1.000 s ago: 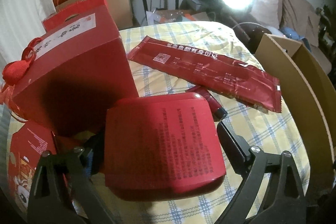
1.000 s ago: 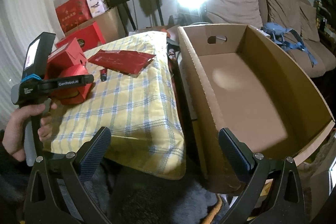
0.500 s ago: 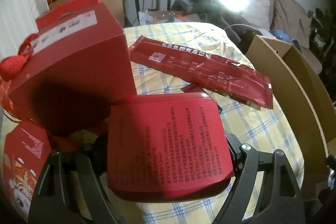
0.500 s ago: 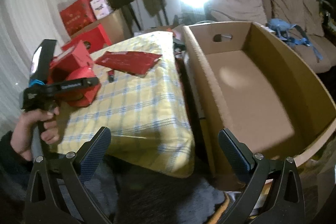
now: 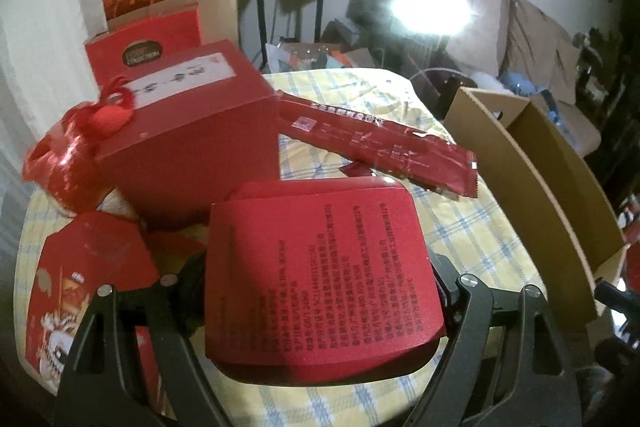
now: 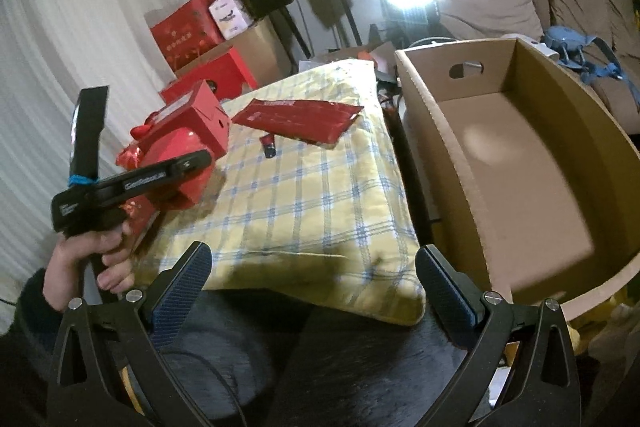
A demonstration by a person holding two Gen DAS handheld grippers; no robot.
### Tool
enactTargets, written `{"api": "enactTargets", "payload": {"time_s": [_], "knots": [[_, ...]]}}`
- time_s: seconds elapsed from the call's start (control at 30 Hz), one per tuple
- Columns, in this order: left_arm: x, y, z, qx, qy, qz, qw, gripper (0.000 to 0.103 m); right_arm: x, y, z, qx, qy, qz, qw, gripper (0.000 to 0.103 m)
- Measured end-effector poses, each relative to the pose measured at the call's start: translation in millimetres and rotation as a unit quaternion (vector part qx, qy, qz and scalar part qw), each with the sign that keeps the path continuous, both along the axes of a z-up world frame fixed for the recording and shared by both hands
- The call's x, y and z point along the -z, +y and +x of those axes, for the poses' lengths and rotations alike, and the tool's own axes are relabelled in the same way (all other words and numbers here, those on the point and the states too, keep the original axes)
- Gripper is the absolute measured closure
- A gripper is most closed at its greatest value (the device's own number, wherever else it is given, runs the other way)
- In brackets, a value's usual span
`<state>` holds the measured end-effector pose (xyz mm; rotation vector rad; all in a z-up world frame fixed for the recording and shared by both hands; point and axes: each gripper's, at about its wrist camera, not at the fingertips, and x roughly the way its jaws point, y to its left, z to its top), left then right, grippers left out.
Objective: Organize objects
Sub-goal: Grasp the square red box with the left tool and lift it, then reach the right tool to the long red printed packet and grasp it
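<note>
Your left gripper (image 5: pixel 320 283): clamped on the red tin (image 5: pixel 320 267), above the checked cloth (image 5: pixel 460 227). Your right gripper (image 6: pixel 312 283): jaws apart, empty.

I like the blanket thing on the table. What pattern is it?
The tablecloth is yellow with blue checked lines, clearest in the right wrist view.

The right gripper (image 6: pixel 312 287) is wide open with nothing in it. Ahead sits the checked cloth (image 6: pixel 312 195); the big brown box (image 6: pixel 520 163) is on its right.
</note>
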<state>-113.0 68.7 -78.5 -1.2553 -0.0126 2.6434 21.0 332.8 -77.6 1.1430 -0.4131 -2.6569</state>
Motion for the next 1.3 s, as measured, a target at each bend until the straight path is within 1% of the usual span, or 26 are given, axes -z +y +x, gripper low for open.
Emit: {"api": "enactTargets", "payload": {"time_s": [0.1, 0.17, 0.27, 0.43, 0.57, 0.67, 0.73, 0.87, 0.97, 1.03, 1.13, 1.2, 1.3], "knots": [[-5.3, -8.1, 6.1, 0.0, -0.005, 0.016, 0.9999, 0.022, -4.6, 1.1, 3.0, 0.004, 0.005, -0.008, 1.0, 0.0], [-8.7, -11.5, 10.0, 0.01, -0.009, 0.023, 0.9996, 0.022, -7.9, 1.5, 3.5, 0.002, 0.006, -0.015, 1.0, 0.0], [-15.5, -15.2, 19.1, 0.017, -0.002, 0.019, 0.9997, 0.022, -15.7, 1.9, 5.5, 0.002, 0.016, -0.013, 1.0, 0.001], [-29.9, -19.2, 27.6, 0.017, 0.022, 0.003, 0.9996, 0.022, -33.1, 3.8, -3.9, 0.001, 0.03, 0.023, 0.999, 0.0], [-43.8, -28.0, 31.1, 0.002, 0.04, 0.002, 0.9992, 0.022, -46.1, 9.5, -13.8, 0.006, 0.041, 0.028, 0.999, 0.0], [-51.9, -35.3, 33.2, -0.004, 0.052, 0.002, 0.9986, 0.022, -56.8, 6.3, -20.5, 0.004, 0.054, 0.065, 0.996, 0.0], [-54.2, -39.2, 33.7, -0.008, 0.057, -0.003, 0.9983, 0.022, -61.4, 4.6, -25.2, 0.002, 0.061, 0.078, 0.995, 0.0], [-51.2, -45.0, 33.2, -0.013, 0.053, -0.005, 0.9985, 0.022, -62.2, 2.4, -39.8, -0.004, 0.059, 0.073, 0.996, 0.001], [-47.6, -50.8, 33.7, -0.02, 0.05, -0.004, 0.9986, 0.022, -61.0, -1.2, -52.0, 0.002, 0.056, 0.086, 0.995, 0.001], [-44.8, -54.3, 33.6, -0.025, 0.051, -0.006, 0.9984, 0.022, -59.3, -4.2, -59.6, -0.004, 0.053, 0.091, 0.994, 0.002], [-38.2, -59.6, 32.0, -0.035, 0.053, -0.016, 0.9979, 0.022, -54.5, -10.4, -74.8, -0.013, 0.046, 0.102, 0.994, 0.002], [-33.7, -63.6, 30.4, -0.038, 0.047, -0.012, 0.9981, 0.022, -49.2, -14.4, -85.3, -0.018, 0.038, 0.11, 0.993, 0.003], [-27.5, -67.6, 28.7, -0.041, 0.042, -0.011, 0.9982, 0.022, -39.6, -19.6, -103.3, -0.025, 0.023, 0.116, 0.993, 0.007]]}}
